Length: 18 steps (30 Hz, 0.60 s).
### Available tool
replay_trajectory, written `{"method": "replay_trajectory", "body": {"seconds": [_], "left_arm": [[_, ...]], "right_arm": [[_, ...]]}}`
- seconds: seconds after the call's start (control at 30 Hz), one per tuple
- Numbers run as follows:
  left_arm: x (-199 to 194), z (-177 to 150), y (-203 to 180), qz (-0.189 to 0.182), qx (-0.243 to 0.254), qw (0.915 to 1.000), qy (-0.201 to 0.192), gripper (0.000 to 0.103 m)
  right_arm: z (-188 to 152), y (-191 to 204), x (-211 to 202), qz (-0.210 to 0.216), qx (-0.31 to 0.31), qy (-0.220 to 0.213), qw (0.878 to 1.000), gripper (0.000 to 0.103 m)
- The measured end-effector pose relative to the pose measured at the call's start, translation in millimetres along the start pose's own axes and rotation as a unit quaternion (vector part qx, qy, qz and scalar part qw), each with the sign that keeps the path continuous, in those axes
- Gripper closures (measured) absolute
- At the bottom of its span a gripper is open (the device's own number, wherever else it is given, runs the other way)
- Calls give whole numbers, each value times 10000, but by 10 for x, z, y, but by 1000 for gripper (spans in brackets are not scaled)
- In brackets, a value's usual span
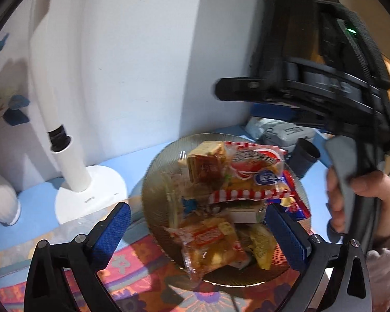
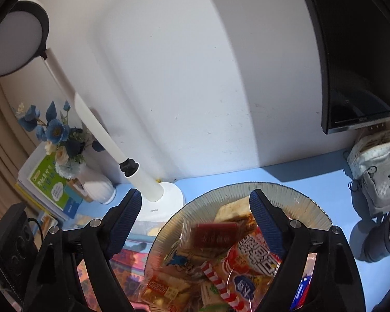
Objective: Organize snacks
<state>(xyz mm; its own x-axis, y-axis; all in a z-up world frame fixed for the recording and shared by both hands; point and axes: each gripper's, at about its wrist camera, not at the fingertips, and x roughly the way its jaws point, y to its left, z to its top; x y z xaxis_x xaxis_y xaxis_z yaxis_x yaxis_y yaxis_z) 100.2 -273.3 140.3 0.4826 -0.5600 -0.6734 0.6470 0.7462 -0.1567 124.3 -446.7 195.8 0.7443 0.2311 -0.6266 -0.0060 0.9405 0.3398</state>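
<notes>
A ribbed glass plate (image 1: pixel 153 171) (image 2: pixel 312 202) holds a heap of snack packets. On top lie a red-and-white striped packet (image 1: pixel 249 171) (image 2: pixel 221 280) and a dark red packet (image 1: pixel 205 169) (image 2: pixel 215 235). A clear packet with an orange label (image 1: pixel 208 239) sits at the plate's near side. My left gripper (image 1: pixel 199 234) is open wide above that side, with the clear packet between its blue pads but untouched. My right gripper (image 2: pixel 197 208) is open over the plate's far half, and the blurred dark red packet lies just below its gap. A hand (image 1: pixel 356 189) holds the right gripper's handle.
A white desk lamp (image 1: pixel 91 195) (image 2: pixel 169 197) stands left of the plate on the blue tabletop. A white vase of blue flowers (image 2: pixel 96 184) and books (image 2: pixel 46 182) are further left. A grey pouch (image 2: pixel 379 176), a dark cup (image 2: pixel 387 236) and a monitor (image 2: pixel 351 52) are at the right. A patterned cloth (image 1: pixel 143 273) lies under the plate.
</notes>
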Motion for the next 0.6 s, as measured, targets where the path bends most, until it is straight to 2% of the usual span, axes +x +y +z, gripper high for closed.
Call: {"method": "replay_trajectory", "body": {"seconds": [0.17, 0.3, 0.47, 0.6], "left_arm": [[-60, -14, 107, 431, -382, 9983, 38, 0], [-127, -91, 148, 831, -729, 9938, 145, 0], [-264, -268, 59, 1452, -885, 9854, -101, 0], [-288, -390, -21, 1721, -989, 9799, -206, 0]], "right_arm": [[-79, 41, -158, -83, -51, 53, 9999, 17], [-242, 79, -309, -146, -108, 85, 9998, 11], [-567, 187, -439, -417, -518, 230, 9975, 6], [-876, 200, -447, -667, -911, 339, 9930, 2]]}}
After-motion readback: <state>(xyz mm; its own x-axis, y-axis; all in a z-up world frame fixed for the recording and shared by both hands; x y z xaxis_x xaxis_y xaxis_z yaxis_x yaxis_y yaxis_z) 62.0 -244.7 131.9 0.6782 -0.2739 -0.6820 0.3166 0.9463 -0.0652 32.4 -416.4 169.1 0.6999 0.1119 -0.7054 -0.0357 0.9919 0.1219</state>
